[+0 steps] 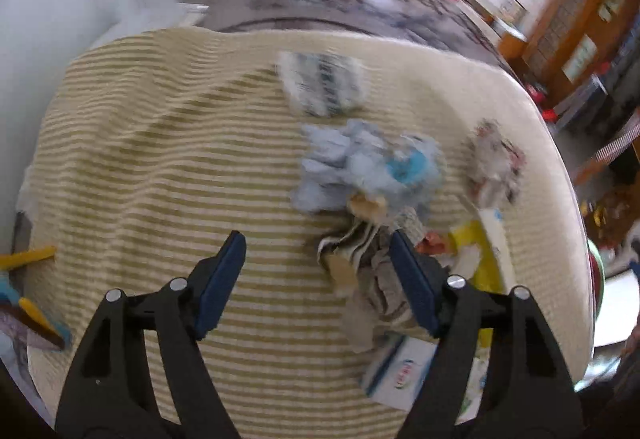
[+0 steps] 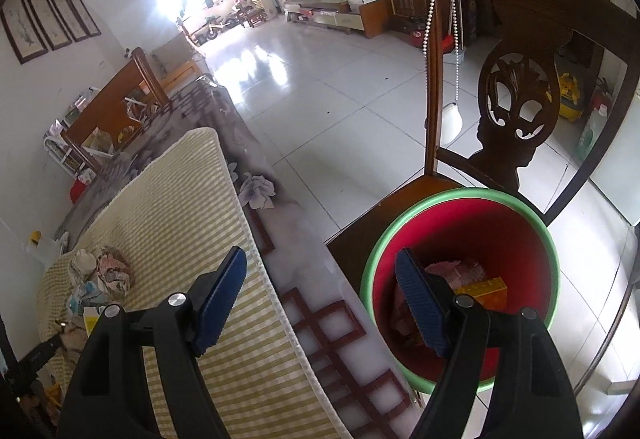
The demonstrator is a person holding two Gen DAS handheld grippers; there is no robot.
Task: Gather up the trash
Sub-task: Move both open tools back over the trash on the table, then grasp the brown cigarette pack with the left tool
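the left gripper point(image 1: 316, 259) hangs with its jaws spread wide and empty over a heap of trash on the striped mat point(image 1: 140, 159), its right finger just beside a striped crumpled wrapper point(image 1: 360, 251) at the near edge of the heap. that wrapper sits between the fingertips but toward the right one, its long axis running roughly away from the camera; a small shift to the right would likely centre it. beyond the wrapper lies a pale blue crumpled wad point(image 1: 360, 167), farther still a blurred blue-and-white printed wad point(image 1: 322, 85), and to the wrapper's right a grey-and-red paper ball point(image 1: 496, 167) and a yellow packet point(image 1: 476, 251). a white carton point(image 1: 400, 371) lies nearer the camera than the wrapper. the view is motion-blurred, so finer detail is not readable.

the right gripper point(image 2: 320, 267), also wide open and holding nothing, hangs above the rim of the red bin point(image 2: 520, 239) with a green lip, which stands on a wooden chair point(image 2: 440, 195) just beside the table; some scraps and a yellow box point(image 2: 486, 289) already lie inside. the left gripper is plainly the nearer one to the remaining trash.
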